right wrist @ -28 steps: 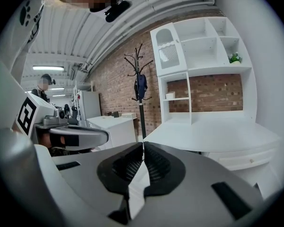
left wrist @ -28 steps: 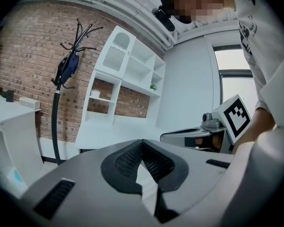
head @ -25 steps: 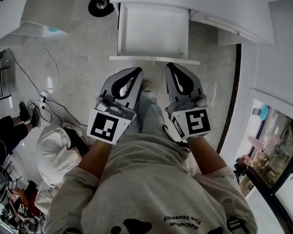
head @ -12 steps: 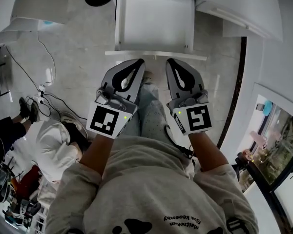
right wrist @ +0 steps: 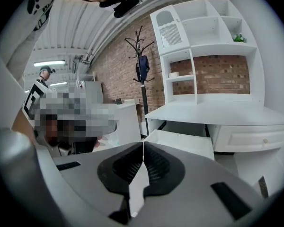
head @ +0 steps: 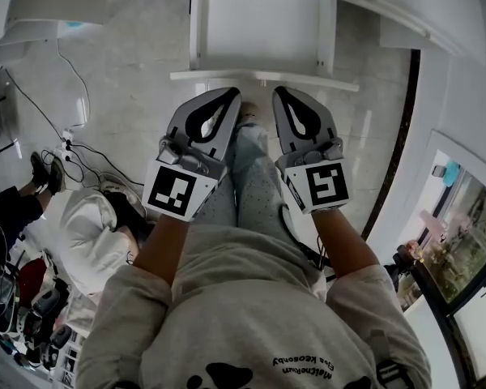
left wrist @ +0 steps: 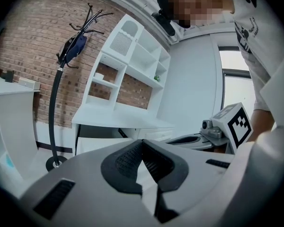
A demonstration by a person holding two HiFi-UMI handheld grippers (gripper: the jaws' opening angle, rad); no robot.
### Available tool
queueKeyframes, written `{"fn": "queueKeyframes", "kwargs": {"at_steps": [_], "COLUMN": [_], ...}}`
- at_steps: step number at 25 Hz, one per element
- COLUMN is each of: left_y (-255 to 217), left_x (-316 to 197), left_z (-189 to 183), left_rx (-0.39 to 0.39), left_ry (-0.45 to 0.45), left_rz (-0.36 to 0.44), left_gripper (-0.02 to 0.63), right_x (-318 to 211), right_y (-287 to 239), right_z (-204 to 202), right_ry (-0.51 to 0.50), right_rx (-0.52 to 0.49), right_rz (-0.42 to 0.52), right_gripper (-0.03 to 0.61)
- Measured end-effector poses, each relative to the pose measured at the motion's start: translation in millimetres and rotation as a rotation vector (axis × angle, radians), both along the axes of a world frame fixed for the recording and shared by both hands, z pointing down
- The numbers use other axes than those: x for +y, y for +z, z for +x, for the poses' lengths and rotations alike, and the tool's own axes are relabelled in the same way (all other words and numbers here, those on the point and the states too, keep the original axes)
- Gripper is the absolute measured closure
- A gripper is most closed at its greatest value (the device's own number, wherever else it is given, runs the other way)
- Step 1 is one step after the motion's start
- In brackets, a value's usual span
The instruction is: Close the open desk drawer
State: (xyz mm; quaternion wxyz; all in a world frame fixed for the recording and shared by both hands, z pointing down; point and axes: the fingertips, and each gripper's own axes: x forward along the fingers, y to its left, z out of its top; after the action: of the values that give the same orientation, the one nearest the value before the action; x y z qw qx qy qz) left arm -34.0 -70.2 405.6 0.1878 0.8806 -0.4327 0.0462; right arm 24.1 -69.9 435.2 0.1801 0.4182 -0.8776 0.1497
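Near, over the person's legs, the left gripper [head: 231,96] and right gripper [head: 280,93] sit side by side, each with jaws pressed together on nothing. Just beyond their tips, the open white drawer [head: 263,77] juts from the desk [right wrist: 213,110], its white bottom showing.

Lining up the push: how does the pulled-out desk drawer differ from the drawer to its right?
The open drawer stands pulled out from the desk; the shut drawer sits flush under the desk top. The open drawer's bare white inside shows; the shut drawer shows only its front, with a small knob. Both are white.
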Motion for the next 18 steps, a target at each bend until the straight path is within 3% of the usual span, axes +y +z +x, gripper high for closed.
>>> {"fn": "queueKeyframes", "kwargs": {"at_steps": [18], "left_y": [52], "left_x": [3], "left_z": [1], "left_rx": [0.013], "left_ry": [0.034], "left_rz": [-0.046], "left_gripper": [0.595], "right_x": [12], "right_y": [84], "right_z": [-3], "right_ry": [0.032], "right_rx": [0.06], "right_rz": [-0.136], "right_gripper": [0.546]}}
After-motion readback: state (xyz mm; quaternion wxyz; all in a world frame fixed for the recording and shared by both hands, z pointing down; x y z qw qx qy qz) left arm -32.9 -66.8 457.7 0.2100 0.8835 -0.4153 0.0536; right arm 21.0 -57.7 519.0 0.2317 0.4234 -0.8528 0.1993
